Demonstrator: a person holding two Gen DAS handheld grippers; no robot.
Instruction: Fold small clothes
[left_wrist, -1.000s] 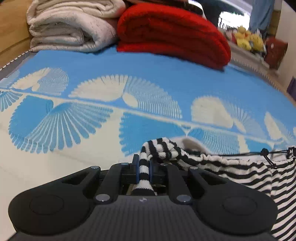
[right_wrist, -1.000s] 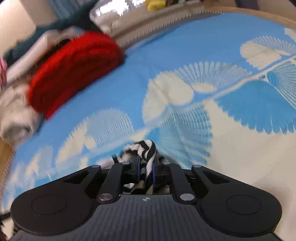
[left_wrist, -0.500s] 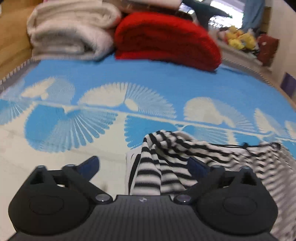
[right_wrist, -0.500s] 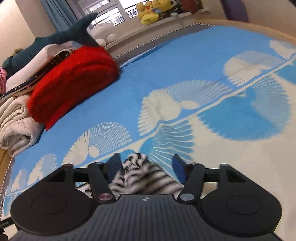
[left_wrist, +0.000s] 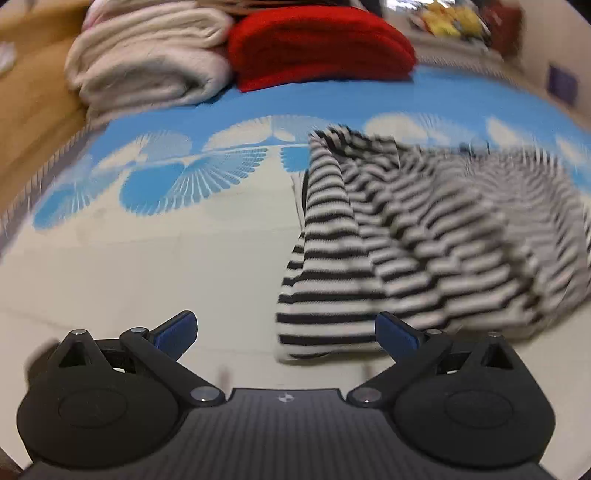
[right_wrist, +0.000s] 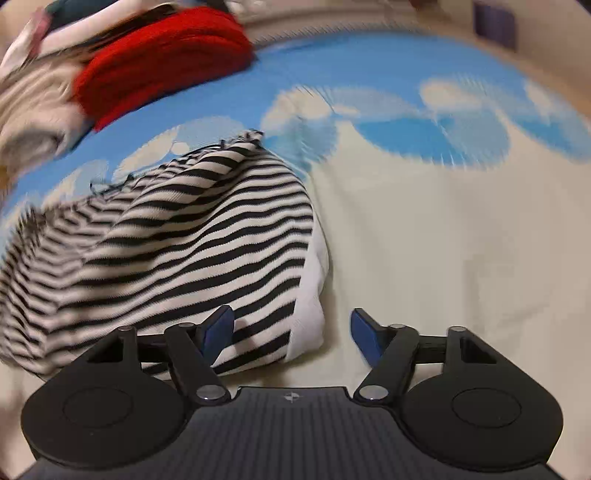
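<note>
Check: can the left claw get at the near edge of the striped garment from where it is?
Probably yes. The left claw is open, and the striped garment lies loose on the blue-and-cream blanket with its near hem just ahead of the right-hand fingertip. Nothing lies between them.

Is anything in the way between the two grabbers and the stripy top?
No. The striped top lies on the bedspread straight ahead of the open left gripper and right gripper.
</note>
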